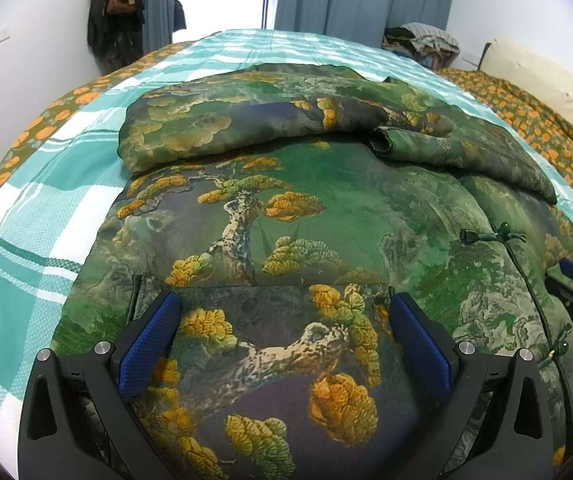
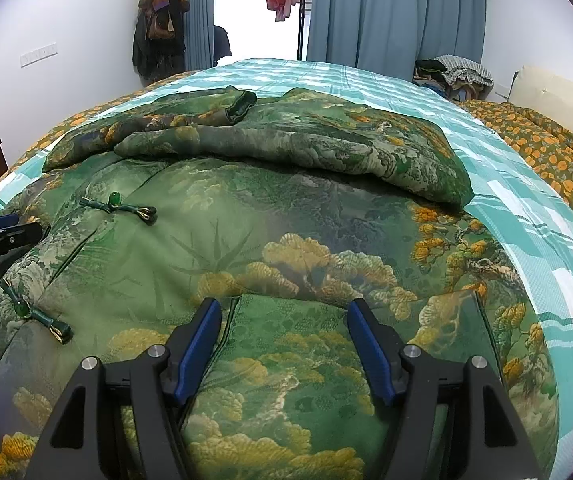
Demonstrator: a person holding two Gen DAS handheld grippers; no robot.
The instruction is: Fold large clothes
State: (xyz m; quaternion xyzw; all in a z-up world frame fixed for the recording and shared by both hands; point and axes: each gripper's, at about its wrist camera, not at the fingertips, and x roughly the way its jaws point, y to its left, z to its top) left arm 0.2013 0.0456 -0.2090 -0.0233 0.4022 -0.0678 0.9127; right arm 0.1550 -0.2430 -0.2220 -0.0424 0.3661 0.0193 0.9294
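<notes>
The padded green jacket [image 1: 278, 216] is spread on the bed [image 1: 46, 184], directly beneath both wide-open hand-held grippers, left [image 1: 284, 336] and right [image 2: 284, 340]. It is judged soft, bulky, slippery-faced; the near hem is best pinched through its full thickness

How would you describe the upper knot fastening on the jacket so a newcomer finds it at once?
Start at the teal checked bedspread and the green padded jacket spread over it. On its front seam sit two knot fastenings; the upper one lies nearer the folded sleeves, its green bead standing up.
</notes>
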